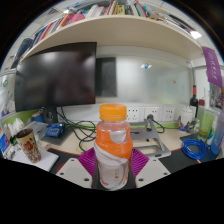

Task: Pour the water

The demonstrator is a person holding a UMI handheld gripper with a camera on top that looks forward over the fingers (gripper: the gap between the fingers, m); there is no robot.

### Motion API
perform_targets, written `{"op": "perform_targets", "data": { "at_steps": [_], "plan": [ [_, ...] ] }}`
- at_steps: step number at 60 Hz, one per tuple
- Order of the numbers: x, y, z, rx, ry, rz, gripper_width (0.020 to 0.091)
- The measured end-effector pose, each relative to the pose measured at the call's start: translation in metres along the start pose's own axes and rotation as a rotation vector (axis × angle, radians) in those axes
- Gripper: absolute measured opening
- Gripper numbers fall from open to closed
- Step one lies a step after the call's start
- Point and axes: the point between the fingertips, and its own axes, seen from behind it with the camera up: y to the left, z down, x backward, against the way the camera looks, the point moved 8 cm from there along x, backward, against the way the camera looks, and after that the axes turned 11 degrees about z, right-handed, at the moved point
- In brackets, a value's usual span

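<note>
Low at centre frame, the jaws are clamped on an orange-capped bottle (113,146), apparently held off the cluttered surface (70,148), so the carry seems underway; next comes uncapping, then tilting over the cup (29,146) at lower left.

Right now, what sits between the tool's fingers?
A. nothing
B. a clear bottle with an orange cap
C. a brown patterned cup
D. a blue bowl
B: the clear bottle with an orange cap stands upright between the fingers of the tool, whose pink pads flank it on both sides; whether they press on it is not visible.
</note>
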Motion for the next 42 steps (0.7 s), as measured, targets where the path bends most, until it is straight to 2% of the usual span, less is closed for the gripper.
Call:
{"op": "perform_targets", "data": {
  "at_steps": [4, 7, 8, 17, 21, 28, 42],
  "plan": [
    [-0.003, 0.000, 0.000, 0.003, -0.005, 0.004, 0.0396],
    [-0.004, 0.000, -0.001, 0.009, -0.001, 0.008, 0.0389],
    [-0.004, 0.001, -0.001, 0.011, -0.001, 0.006, 0.0356],
    [-0.005, 0.005, -0.005, 0.103, -0.006, 0.035, 0.0355],
    [0.000, 0.010, -0.016, 0.192, -0.026, 0.043, 0.0353],
    [0.009, 0.028, -0.036, 0.415, -0.015, 0.065, 0.0354],
    [0.023, 0.089, -0.075, 0.989, -0.055, -0.003, 0.0355]
  ]
}}
